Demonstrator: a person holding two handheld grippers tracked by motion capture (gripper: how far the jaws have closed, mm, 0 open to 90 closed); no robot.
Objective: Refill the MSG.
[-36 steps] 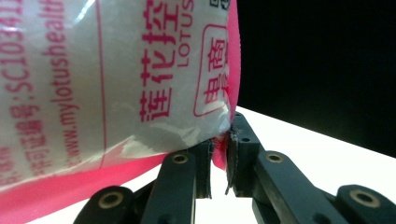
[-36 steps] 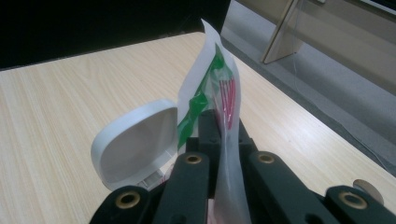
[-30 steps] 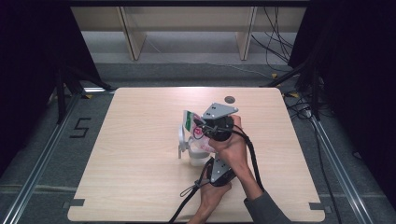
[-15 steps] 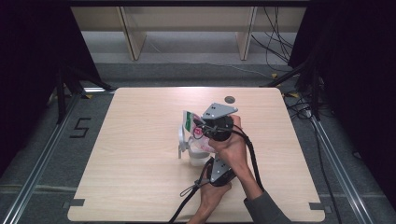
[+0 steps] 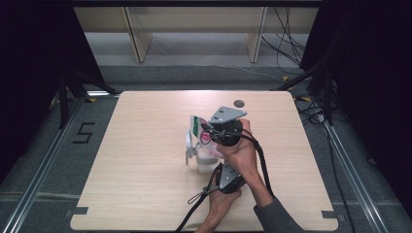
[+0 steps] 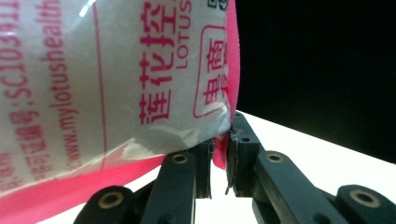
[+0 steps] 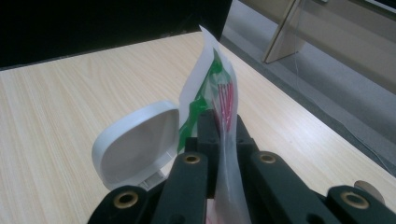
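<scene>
- Item — plastic pouch (image 5: 204, 138), white and pink film with a green-printed top; held above the middle of the table (image 5: 145, 194), just beside and partly over a white container (image 5: 206, 162) whose hinged lid (image 7: 137, 144) stands open.
- Long axis — runs roughly upright, tilted; the green top corner (image 7: 208, 88) points up and away from the person, the pink bottom edge (image 6: 93, 186) sits low, toward the person.
- Right gripper (image 7: 223, 135) — jaws together, clamped on the pouch's upper film near the green and red print; the pouch rises straight out from between them in the right gripper view.
- Left gripper (image 6: 219, 154) — jaws pinched onto the lower pink corner; the bulk of the pouch lies up and to the left of them in the left gripper view.
- Governing relation — the two grips sit at opposite ends of the long axis, right one high and farther out, left one low and nearer the person.
- Judgement — any tearing or tipping toward the container would likely turn on this top-to-bottom hold; the container lies below the pouch, nearer the left hand (image 5: 221, 204).
- Not determinable — whether the pouch is already opened.
</scene>
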